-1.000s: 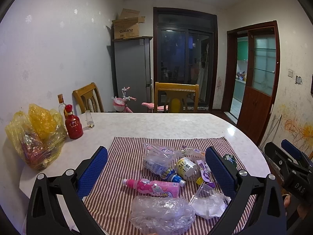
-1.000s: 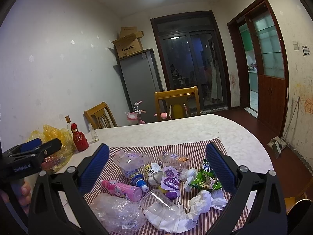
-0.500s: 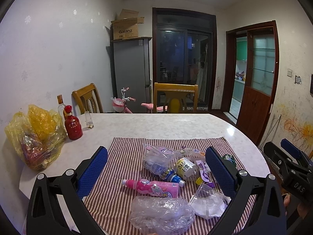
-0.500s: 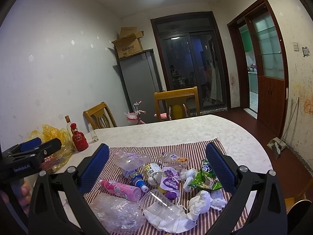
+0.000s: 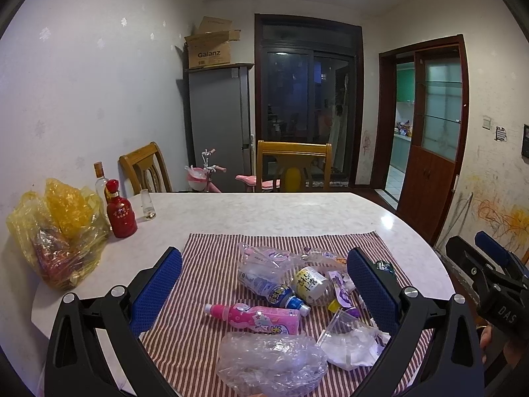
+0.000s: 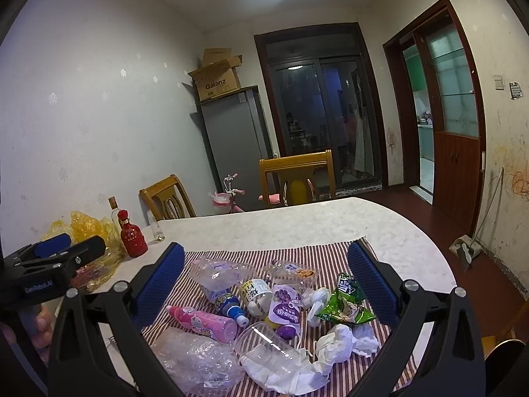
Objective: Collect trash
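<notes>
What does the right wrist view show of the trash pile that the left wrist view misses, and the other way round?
Only the right wrist view shows the green snack bag whole and the white tissue wads beside it; the left view catches just a sliver of the bag behind its own tongs. Only the left wrist view shows the yellow plastic bag unblocked. Both share the pink bottle, the blue-capped bottle, the crumpled clear wrap and the striped cloth. Both tongs, left and right, are open.
</notes>
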A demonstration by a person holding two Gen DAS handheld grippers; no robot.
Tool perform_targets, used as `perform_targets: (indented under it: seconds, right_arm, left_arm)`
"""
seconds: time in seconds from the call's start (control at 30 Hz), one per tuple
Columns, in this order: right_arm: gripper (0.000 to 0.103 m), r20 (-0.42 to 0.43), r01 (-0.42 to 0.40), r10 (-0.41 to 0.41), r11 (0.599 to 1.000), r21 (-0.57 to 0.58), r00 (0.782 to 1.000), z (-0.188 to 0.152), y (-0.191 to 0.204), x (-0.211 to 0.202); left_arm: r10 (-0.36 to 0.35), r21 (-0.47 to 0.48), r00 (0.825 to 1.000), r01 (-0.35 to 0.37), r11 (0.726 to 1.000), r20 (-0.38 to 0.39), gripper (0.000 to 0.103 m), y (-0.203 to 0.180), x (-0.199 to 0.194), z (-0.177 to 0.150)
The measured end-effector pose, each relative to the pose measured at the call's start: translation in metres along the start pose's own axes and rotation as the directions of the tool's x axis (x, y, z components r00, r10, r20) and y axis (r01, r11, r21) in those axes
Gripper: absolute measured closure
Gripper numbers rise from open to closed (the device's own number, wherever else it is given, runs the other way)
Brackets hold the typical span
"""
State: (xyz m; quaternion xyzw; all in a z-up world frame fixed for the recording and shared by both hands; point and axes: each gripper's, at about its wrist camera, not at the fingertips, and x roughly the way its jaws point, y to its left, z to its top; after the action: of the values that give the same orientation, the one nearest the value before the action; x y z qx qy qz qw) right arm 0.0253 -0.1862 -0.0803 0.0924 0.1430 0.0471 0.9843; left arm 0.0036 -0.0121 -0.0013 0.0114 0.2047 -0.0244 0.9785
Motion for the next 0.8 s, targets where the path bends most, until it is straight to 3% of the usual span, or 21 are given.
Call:
perform_targets:
  seconds: [0.8]
  right_arm:
    - [0.004,0.007,0.003,-0.003,1.0,-0.006,1.0,-0.0003,0.0017,-0.0015]
  left_arm:
    - [-0.003,0.0,1.0,0.003,1.0,-0.001,0.006,-0.0019,-0.0008,-0.0009]
